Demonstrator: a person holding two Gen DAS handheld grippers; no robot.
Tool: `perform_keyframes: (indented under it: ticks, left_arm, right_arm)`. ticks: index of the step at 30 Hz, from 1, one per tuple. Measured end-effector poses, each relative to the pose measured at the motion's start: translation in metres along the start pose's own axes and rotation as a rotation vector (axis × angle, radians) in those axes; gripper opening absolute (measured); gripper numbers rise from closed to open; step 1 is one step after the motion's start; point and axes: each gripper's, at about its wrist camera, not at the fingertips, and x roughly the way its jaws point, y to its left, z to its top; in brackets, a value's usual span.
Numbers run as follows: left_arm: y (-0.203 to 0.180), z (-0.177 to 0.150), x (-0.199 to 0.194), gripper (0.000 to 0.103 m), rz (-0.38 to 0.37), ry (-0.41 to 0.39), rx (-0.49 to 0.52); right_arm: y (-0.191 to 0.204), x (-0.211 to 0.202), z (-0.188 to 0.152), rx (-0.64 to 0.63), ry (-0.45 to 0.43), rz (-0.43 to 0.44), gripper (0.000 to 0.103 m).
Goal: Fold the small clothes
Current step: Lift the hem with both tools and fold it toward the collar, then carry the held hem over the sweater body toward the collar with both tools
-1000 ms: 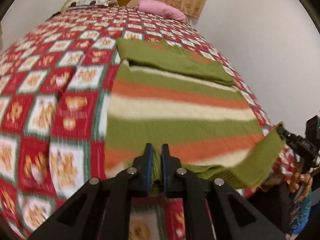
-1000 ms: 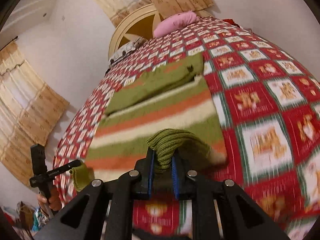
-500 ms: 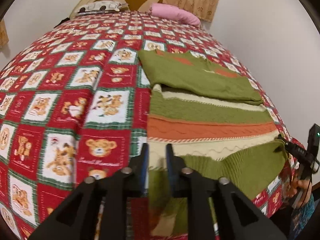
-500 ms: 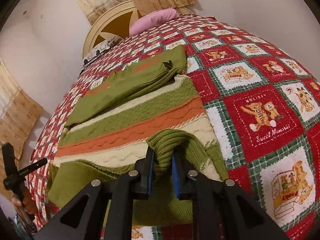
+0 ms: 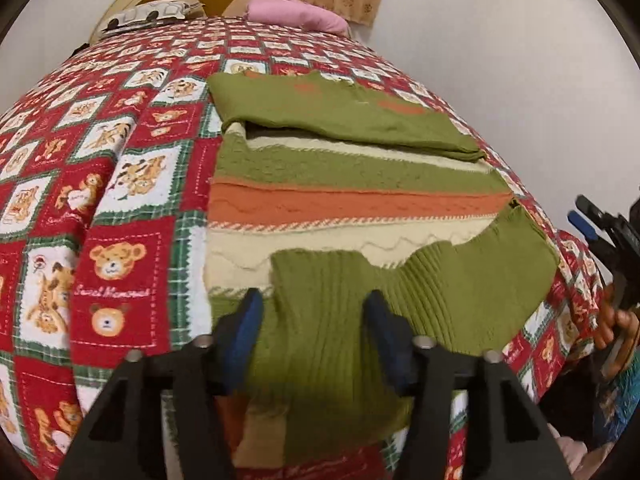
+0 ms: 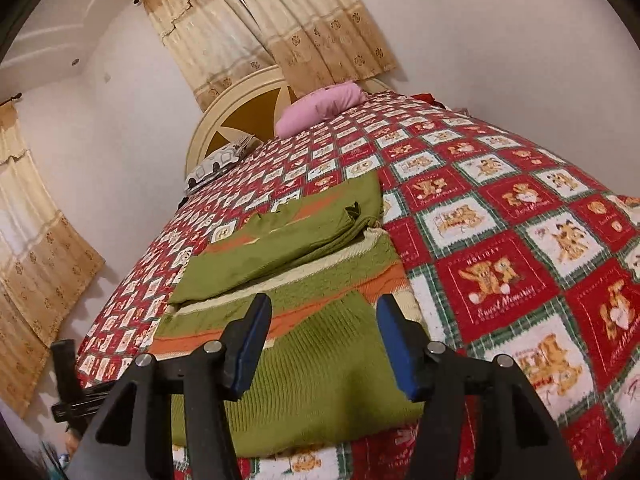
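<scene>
A green, orange and cream striped knit sweater (image 5: 352,200) lies flat on the bed, sleeves folded across its far part. Its ribbed green hem (image 5: 420,304) is folded up over the near stripes. My left gripper (image 5: 312,320) is open and empty, just above the hem's near left part. My right gripper (image 6: 320,328) is open and empty over the hem (image 6: 320,380) at the other end; the sweater (image 6: 288,256) stretches away from it. The right gripper also shows in the left wrist view (image 5: 600,224), and the left gripper in the right wrist view (image 6: 68,392).
The bed carries a red and green teddy-bear quilt (image 5: 100,208). A pink pillow (image 5: 296,16) and a patterned pillow (image 5: 148,14) lie by the round headboard (image 6: 240,116). Curtains (image 6: 280,24) hang behind. The bed's edge runs close on the sweater's right side (image 5: 568,280).
Both grippers have let go of the hem and opened. The hem now lies folded over the lower stripes, and both grippers have drawn back a little.
</scene>
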Motion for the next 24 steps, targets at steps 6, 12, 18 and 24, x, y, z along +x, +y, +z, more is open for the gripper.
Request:
perform_keyframes:
  ticks: [6, 12, 18, 24]
  left_arm:
    - [-0.009, -0.007, -0.003, 0.036, -0.001, -0.015, 0.026]
    - [0.002, -0.006, 0.000, 0.045, -0.066, -0.013, -0.051]
    - [0.002, -0.009, -0.002, 0.015, -0.072, -0.035, -0.076]
    - [0.003, -0.006, 0.002, 0.022, -0.081, -0.033, -0.090]
  right_arm:
    - [-0.011, -0.004, -0.015, 0.011, 0.021, -0.031, 0.056]
    - [-0.029, -0.009, -0.020, 0.073, 0.019, -0.046, 0.056]
    - [-0.021, -0.016, -0.006, -0.033, 0.018, -0.071, 0.056]
    - [0.008, 0.025, -0.002, -0.246, 0.130, -0.068, 0.056]
